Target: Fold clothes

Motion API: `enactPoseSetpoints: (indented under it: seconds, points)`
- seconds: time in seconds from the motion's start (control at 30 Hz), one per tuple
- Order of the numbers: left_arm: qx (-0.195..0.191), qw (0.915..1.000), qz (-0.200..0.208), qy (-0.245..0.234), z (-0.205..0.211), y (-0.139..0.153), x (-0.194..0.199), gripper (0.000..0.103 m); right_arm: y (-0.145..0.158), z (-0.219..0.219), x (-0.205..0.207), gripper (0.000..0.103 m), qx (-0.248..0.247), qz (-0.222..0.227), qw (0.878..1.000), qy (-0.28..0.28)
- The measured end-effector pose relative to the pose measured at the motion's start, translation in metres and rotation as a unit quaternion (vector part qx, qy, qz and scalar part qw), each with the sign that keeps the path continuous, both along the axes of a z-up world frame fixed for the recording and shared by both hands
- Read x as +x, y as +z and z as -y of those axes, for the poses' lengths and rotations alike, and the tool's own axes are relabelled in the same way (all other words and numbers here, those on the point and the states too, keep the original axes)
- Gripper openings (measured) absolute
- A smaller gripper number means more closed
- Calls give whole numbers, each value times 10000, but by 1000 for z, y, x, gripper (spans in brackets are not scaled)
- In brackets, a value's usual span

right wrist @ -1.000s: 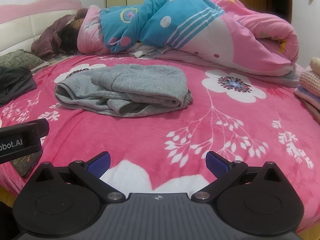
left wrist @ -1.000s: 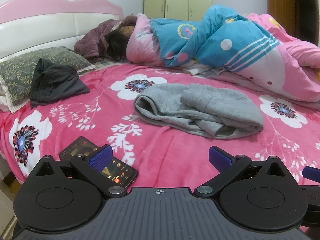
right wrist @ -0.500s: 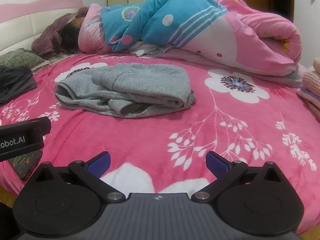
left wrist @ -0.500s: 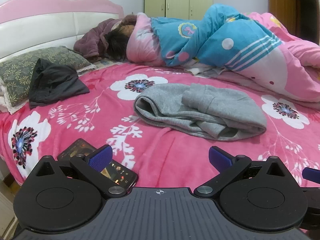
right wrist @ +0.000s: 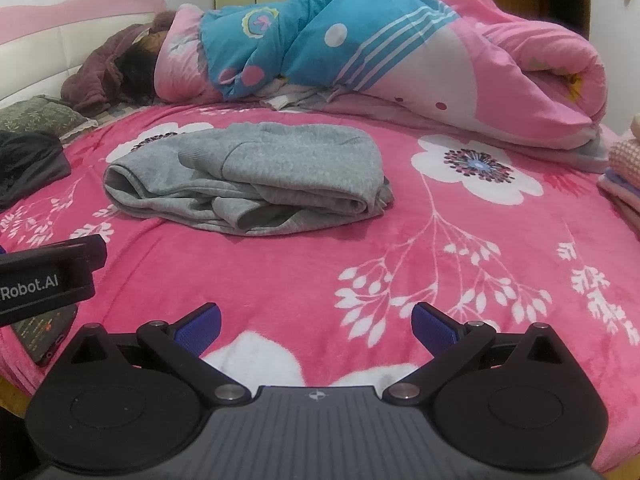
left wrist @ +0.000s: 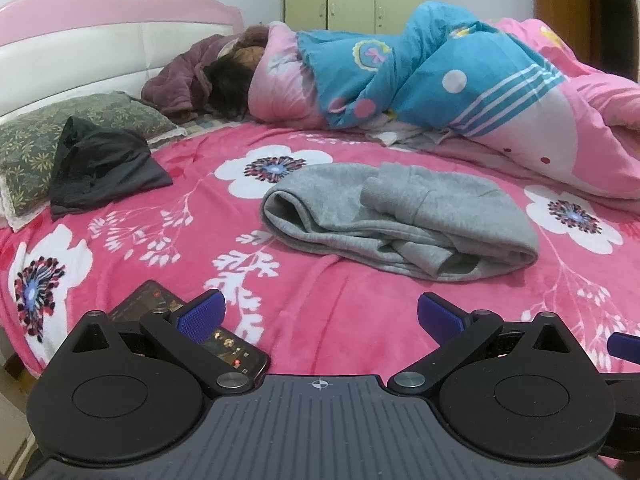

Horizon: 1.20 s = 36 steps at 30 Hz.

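- While both tongs hover low over the near edge of the bed (left wrist: 320, 320), the grey garment (left wrist: 396, 220) lies loosely bunched in the middle of the pink floral blanket (right wrist: 440, 272), well ahead of them and touched by neither.
- The left tongs (left wrist: 320, 314) are released, blue pads spread wide with only blanket between them.
- The right tongs (right wrist: 316, 322) are likewise released and grasp nothing; they sit over a white flower print at the blanket's front edge.
- In the right wrist view the garment (right wrist: 256, 176) shows several layers folded over one another, with a ribbed cuff or hem on top and a rumpled sleeve end toward the front.
- A phone (left wrist: 228, 344) with a lit screen lies on the blanket just beside the left tongs' left finger, partly hidden behind it.
- In the right wrist view, the side of the left tool appears at the left edge as a black block lettered "Robot.AI" (right wrist: 44, 280).
- A black garment (left wrist: 100, 168) rests against a green patterned pillow (left wrist: 28, 148) by the pink and white headboard (left wrist: 80, 40).
- At the far side of the bed a person (left wrist: 232, 76) lies under a rolled blue and pink quilt (left wrist: 440, 80).
- Folded fabrics (right wrist: 624, 176) are stacked at the right edge of the right wrist view.
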<state>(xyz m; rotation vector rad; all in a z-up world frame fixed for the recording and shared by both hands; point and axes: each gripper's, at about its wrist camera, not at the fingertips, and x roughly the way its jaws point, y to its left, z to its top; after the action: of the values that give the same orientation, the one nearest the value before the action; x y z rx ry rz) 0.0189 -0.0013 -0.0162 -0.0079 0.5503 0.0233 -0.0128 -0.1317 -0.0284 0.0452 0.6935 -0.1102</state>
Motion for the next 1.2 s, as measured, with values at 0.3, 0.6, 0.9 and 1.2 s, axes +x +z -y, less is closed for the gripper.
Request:
enactPoseSetpoints:
  seconds: [0.3, 0.6, 0.9, 1.2]
  points:
    - [-197, 9997, 64, -145, -2, -11, 21, 103, -7, 10, 10, 103, 68, 5, 10000, -43]
    - [-234, 9972, 519, -482, 5, -10, 67, 103, 0, 27, 32, 103, -304, 645, 9972, 223]
    - [-501, 9951, 637, -560, 6, -31, 116, 101, 4, 29, 92, 103, -773, 1537, 9828, 667]
    - [-1037, 9932, 156, -496, 5, -44, 142, 66, -21, 6, 146, 90, -1174, 1375, 9677, 1757]
